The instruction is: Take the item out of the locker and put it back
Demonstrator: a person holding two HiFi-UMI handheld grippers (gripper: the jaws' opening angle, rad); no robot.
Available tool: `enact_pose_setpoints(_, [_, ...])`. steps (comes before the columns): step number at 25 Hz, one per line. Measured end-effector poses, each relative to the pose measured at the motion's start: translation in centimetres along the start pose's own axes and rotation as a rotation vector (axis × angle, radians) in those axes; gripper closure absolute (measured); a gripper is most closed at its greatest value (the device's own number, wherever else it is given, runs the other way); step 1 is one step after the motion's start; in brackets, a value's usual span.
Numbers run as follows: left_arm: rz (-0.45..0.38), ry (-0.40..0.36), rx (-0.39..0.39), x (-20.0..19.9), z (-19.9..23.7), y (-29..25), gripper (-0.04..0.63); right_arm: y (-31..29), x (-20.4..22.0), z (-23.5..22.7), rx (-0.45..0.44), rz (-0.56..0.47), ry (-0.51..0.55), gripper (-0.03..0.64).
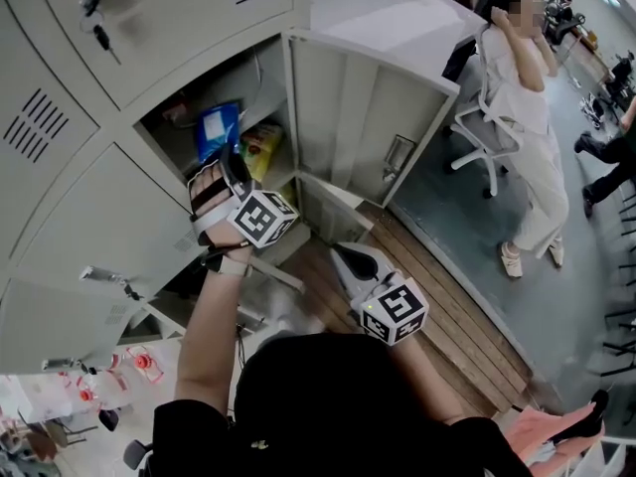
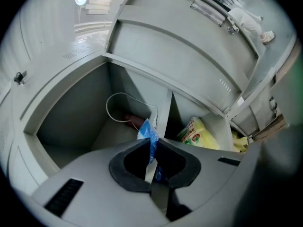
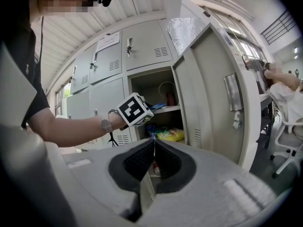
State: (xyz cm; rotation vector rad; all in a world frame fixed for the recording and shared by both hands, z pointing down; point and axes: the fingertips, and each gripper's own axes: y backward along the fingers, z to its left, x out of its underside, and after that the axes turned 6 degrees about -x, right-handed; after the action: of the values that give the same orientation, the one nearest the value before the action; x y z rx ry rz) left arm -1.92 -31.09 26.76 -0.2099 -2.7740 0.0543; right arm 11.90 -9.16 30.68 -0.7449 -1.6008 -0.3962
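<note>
The open locker (image 1: 343, 117) holds a blue packet (image 1: 217, 127) on its upper shelf and a yellow snack bag (image 1: 260, 147) below. My left gripper (image 1: 235, 165) reaches into the opening. In the left gripper view the left gripper (image 2: 153, 139) is shut on the near edge of the blue packet (image 2: 147, 132). A white cable loop (image 2: 118, 98) and a reddish item (image 2: 135, 122) lie behind the packet, and the yellow bag (image 2: 199, 134) sits across the shelf divider. My right gripper (image 1: 348, 261) hangs outside, lower right. In its own view the right gripper (image 3: 154, 141) is shut and empty.
The locker door (image 3: 213, 89) stands swung open to the right. Closed lockers (image 1: 149, 18) surround the open one. A person in white (image 1: 522, 117) sits on an office chair (image 1: 477, 137) at the right. A wooden floor strip (image 1: 447, 296) runs below the lockers.
</note>
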Motion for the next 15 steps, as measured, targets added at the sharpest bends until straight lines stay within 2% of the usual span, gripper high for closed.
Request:
enact_pose_setpoints(12, [-0.045, 0.034, -0.050, -0.1, 0.0, 5.2, 0.557, 1.8, 1.0, 1.0, -0.068, 0.005, -0.016, 0.617])
enact_pose_setpoints(15, [-0.031, 0.070, -0.041, 0.0, 0.0, 7.0, 0.557, 2.1, 1.2, 1.3, -0.086, 0.007, -0.020, 0.617])
